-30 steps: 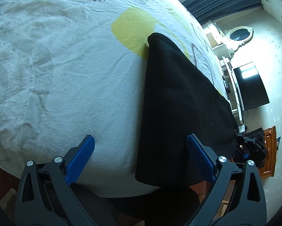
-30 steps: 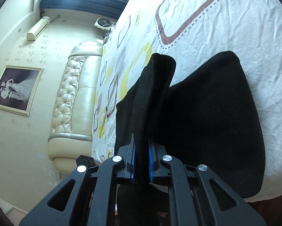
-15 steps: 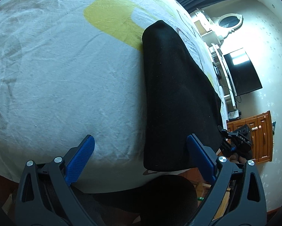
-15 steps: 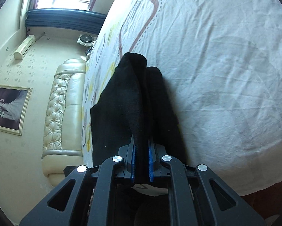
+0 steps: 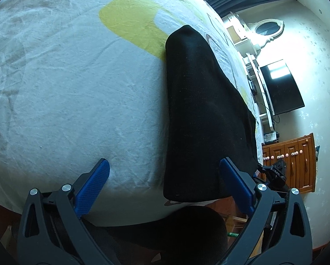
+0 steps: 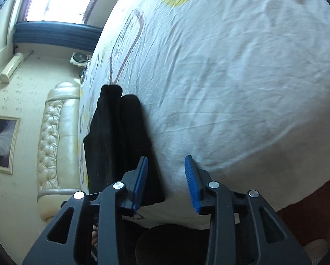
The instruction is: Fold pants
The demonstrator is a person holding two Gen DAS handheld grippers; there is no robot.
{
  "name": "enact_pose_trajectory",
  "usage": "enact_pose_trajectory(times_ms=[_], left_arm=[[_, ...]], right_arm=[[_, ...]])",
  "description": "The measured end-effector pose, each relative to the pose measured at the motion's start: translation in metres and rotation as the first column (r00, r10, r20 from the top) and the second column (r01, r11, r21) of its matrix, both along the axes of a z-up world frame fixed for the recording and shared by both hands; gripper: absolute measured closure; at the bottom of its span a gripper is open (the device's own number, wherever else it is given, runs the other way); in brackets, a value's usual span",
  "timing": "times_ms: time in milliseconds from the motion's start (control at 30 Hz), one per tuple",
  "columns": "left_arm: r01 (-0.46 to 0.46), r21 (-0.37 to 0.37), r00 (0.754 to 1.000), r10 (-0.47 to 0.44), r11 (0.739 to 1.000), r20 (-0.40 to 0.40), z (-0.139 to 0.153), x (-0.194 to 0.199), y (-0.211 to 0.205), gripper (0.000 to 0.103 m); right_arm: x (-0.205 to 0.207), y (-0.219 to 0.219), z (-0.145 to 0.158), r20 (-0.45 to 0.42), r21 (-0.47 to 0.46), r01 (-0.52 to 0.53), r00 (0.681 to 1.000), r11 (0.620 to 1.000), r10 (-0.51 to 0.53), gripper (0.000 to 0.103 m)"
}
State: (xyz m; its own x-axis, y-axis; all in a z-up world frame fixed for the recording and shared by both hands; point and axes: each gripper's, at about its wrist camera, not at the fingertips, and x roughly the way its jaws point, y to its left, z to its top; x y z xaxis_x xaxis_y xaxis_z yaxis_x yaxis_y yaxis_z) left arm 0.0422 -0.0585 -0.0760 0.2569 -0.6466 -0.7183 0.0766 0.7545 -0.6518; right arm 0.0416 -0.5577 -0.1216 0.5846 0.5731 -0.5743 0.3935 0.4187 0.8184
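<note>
Both tongs stand empty: the right gripper has just been opening, with only the white patterned bedsheet between its blue pads, and the left gripper gapes wide. Folded black fabric pants lie on the bed by its near edge, long axis running away from the tongs, partly between the left pads and just left of the right gripper.

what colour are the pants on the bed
Black pants, plain with no pattern; clearest in the left wrist view.
</note>
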Motion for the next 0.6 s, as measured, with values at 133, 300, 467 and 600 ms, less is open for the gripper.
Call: enact_pose_trajectory(times_ms=[133,300,467,600], left_arm=[[0.010,-0.021,1.000,-0.010,1.000,-0.005,-0.002,-0.001,0.000,0.003],[0.012,-0.057,1.000,-0.012,0.998,-0.004,-0.004,-0.006,-0.003,0.003],[0.053,-0.119,0.998,-0.057,0.991,-0.026,-0.007,-0.008,-0.014,0.003],[0.018,-0.130,0.999,-0.022,0.991,-0.032,-0.012,-0.006,-0.014,0.003]], right_arm=[[-0.020,-0.016,0.005,0.046,0.075,0.086,0.995,0.994,-0.089,0.037],[-0.013,0.003,0.005,0.078,0.071,0.054,0.995,0.996,-0.059,0.033],[0.001,0.040,-0.008,0.076,0.089,-0.012,0.997,0.996,0.006,0.032],[0.008,0.054,-0.006,0.107,0.116,-0.040,0.994,0.992,0.028,0.028]])
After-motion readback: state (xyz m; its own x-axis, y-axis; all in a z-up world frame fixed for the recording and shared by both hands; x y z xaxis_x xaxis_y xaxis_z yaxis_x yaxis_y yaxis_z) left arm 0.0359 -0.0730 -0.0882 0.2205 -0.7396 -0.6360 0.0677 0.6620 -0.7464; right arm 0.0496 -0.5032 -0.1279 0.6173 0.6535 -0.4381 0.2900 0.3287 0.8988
